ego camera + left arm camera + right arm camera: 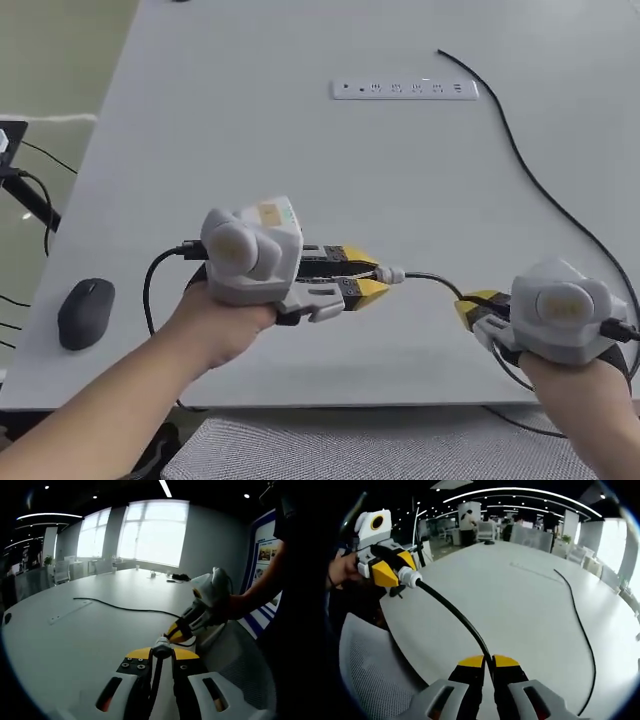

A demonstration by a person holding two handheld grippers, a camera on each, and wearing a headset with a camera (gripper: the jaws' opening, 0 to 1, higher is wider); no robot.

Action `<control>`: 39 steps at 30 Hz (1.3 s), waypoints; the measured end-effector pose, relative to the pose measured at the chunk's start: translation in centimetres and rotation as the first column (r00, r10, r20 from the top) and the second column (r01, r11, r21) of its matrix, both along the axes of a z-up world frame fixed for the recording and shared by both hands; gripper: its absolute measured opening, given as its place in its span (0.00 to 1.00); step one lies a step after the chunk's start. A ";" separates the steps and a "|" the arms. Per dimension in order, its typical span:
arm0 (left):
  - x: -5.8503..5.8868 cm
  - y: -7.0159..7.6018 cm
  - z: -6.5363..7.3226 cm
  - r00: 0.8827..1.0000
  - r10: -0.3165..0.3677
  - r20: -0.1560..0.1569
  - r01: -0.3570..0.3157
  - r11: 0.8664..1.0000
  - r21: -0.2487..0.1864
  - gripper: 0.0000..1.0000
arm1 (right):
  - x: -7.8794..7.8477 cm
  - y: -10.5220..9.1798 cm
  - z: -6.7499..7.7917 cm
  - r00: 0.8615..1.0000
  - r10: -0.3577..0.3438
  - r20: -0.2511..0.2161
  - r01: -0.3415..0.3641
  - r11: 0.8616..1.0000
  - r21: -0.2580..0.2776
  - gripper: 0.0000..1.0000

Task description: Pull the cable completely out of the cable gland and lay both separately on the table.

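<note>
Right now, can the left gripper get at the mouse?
Probably not yet. Bare table lies between the left gripper and the mouse, but the gripper is shut on the cable gland and points away from the mouse.

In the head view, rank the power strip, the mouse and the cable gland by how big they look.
Largest, near tie: power strip (longer, but farther) and mouse (wider).
Smallest: cable gland.

Nothing is legible: print on the wall poster (266, 555), upper right, and the power strip (404, 90) markings are too small.
</note>
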State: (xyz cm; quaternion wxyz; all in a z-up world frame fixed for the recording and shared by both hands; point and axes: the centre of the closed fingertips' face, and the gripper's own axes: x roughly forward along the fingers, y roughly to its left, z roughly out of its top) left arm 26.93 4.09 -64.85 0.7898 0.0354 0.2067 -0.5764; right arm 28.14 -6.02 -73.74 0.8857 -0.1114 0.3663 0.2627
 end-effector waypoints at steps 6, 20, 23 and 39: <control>0.2 0.4 0.1 1.000 0.003 0.004 -0.003 1.000 0.000 0.15 | 0.0 0.2 0.5 1.000 0.025 0.016 -0.025 0.999 -0.022 0.02; -0.1 0.6 -0.1 1.000 -0.014 -0.009 0.014 1.000 0.000 0.15 | 0.0 4.4 5.9 0.928 0.323 0.187 -0.289 0.939 -0.188 0.22; 0.0 0.7 -0.1 1.000 -0.014 -0.013 0.014 1.000 -0.002 0.15 | -0.2 6.2 6.7 0.891 0.407 0.202 -0.361 0.904 -0.228 0.24; -0.1 0.8 -0.3 1.000 -0.018 -0.025 0.018 1.000 -0.005 0.15 | -0.6 10.0 7.0 0.743 0.636 0.210 -0.532 0.750 -0.393 0.08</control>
